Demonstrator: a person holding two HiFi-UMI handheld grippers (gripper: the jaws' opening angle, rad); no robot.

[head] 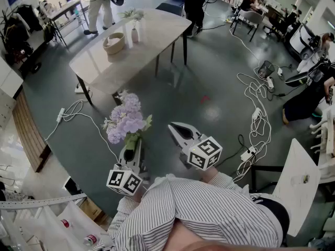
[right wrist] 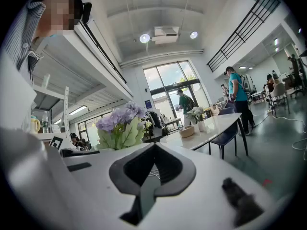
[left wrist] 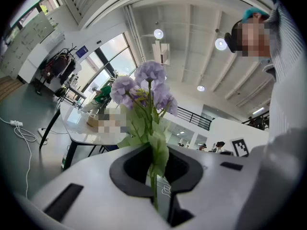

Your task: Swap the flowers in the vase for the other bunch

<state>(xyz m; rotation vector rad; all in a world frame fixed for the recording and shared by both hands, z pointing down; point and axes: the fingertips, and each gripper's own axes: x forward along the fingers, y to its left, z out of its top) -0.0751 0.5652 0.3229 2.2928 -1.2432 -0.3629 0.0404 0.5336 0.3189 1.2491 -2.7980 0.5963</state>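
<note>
A bunch of purple flowers [head: 124, 120] with green leaves stands up from my left gripper [head: 131, 146], which is shut on its stems. In the left gripper view the stems [left wrist: 154, 176] run down between the closed jaws and the purple heads [left wrist: 144, 85] rise above them. My right gripper [head: 174, 128] is beside it, shut and empty, its jaws meeting in the right gripper view [right wrist: 152, 169]. Far ahead, a small white vase [head: 135, 34] with pale flowers [head: 133, 15] stands on the light table [head: 152, 41]. Both grippers are well short of the table, over the grey floor.
A round woven bowl [head: 114, 42] sits by the vase. A dark chair [head: 170, 8] stands at the table's far side. White cables and power strips [head: 255, 114] lie on the floor at right, another cable [head: 73, 114] at left. People stand beyond the table. A white desk [head: 298, 184] is at lower right.
</note>
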